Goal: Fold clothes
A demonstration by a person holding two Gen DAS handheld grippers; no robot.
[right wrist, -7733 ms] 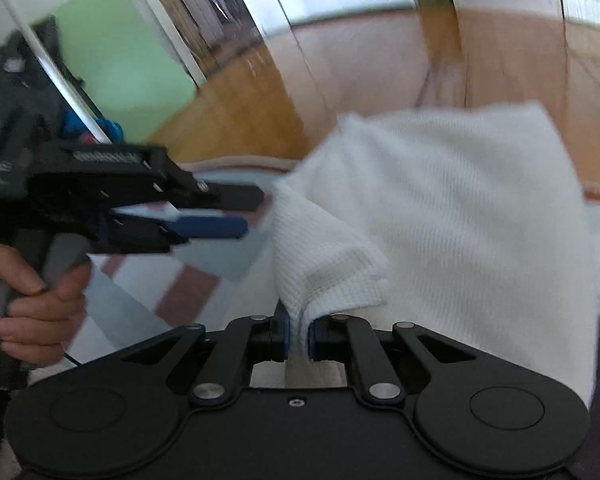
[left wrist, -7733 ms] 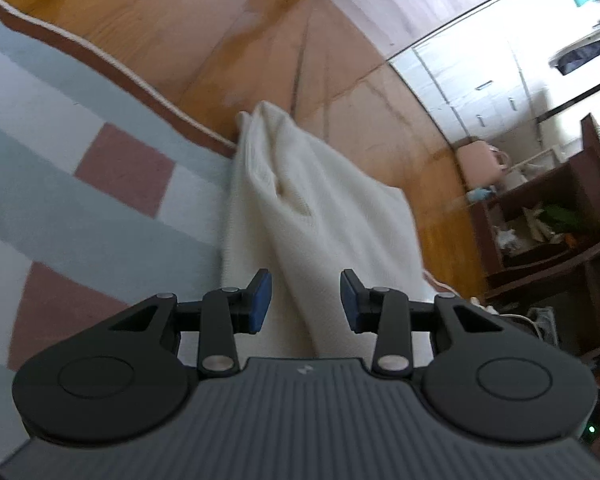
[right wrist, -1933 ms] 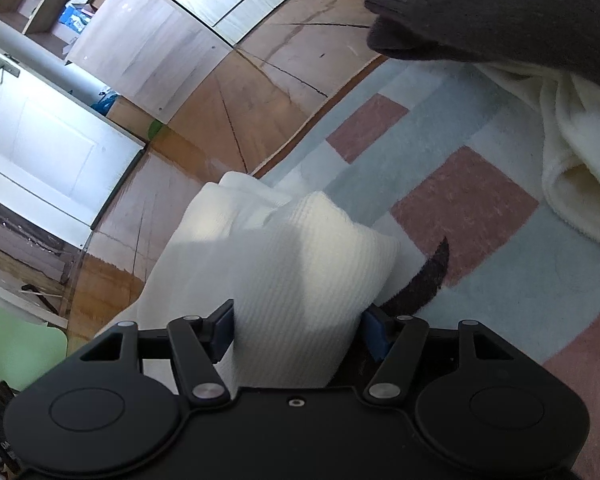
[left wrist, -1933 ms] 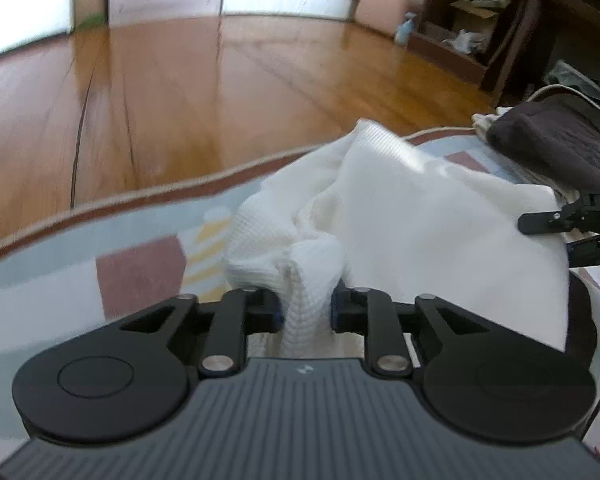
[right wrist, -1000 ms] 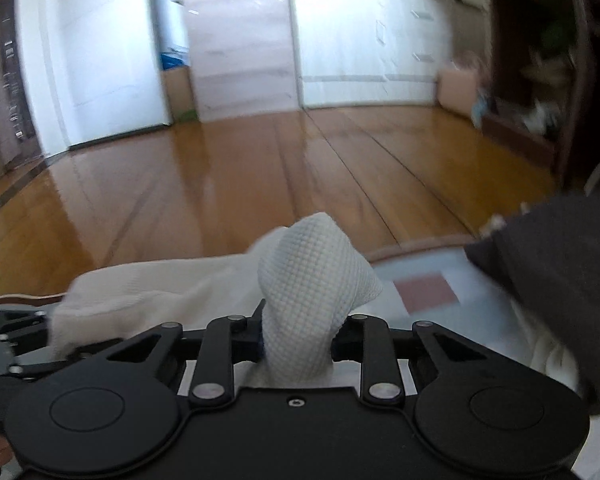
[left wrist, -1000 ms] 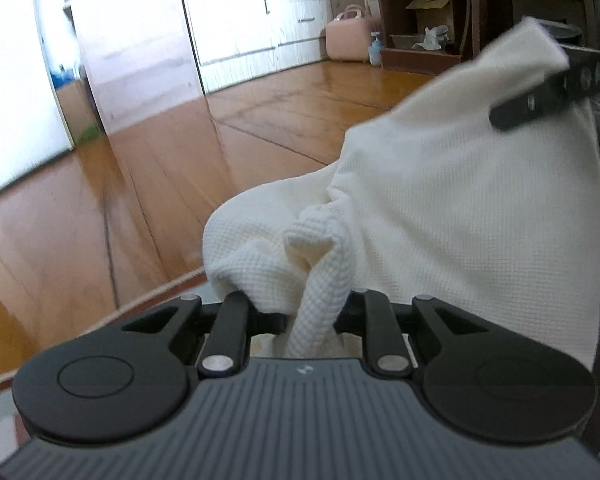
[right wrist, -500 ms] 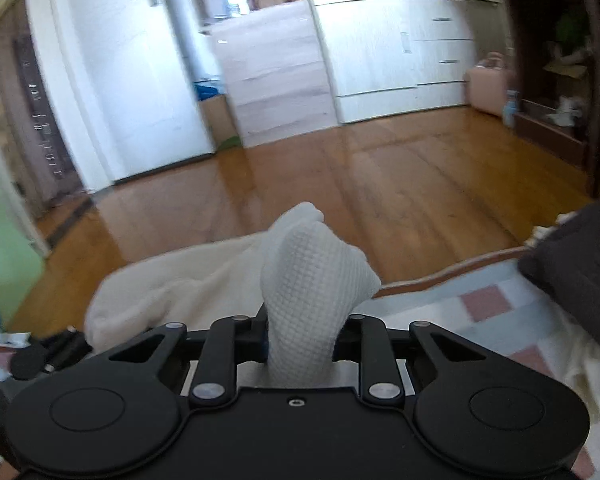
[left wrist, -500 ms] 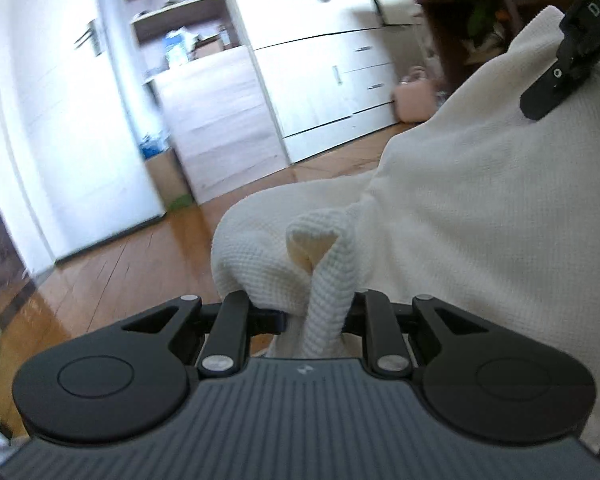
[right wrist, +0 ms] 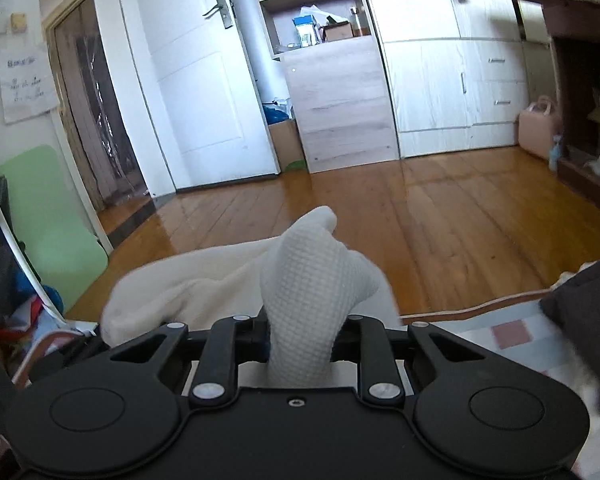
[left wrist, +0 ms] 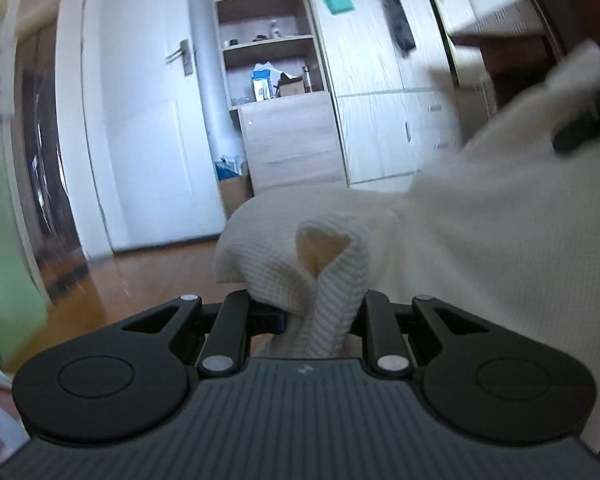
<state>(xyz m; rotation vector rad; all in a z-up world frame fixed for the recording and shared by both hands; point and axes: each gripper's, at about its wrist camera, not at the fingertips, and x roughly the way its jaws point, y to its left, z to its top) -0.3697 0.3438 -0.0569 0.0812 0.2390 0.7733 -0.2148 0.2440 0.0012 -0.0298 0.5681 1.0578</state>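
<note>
A cream waffle-knit garment (left wrist: 480, 240) hangs in the air between two handheld tools, lifted above a wooden floor (right wrist: 440, 216). The left tool (left wrist: 320, 316) is clamped on a bunched, ribbed fold of the cloth, which loops up into a small hollow just above the jaws; the fingertips themselves are buried in the fabric. The right tool (right wrist: 300, 336) pinches another gathered peak of the same knit, its grid weave sharp at close range, with the pads likewise hidden. In the left wrist view the garment spreads to the right as a broad, soft sheet, its far corner blurred, where a dark bar of the other tool crosses it. A dark grey garment (right wrist: 584, 308) lies at the right edge of the right wrist view, cut off by the frame, on a rug (right wrist: 512, 332) of pale blue and pink squares. A white door (right wrist: 196, 80) and pale wood cabinets (right wrist: 452, 92) stand behind.
</note>
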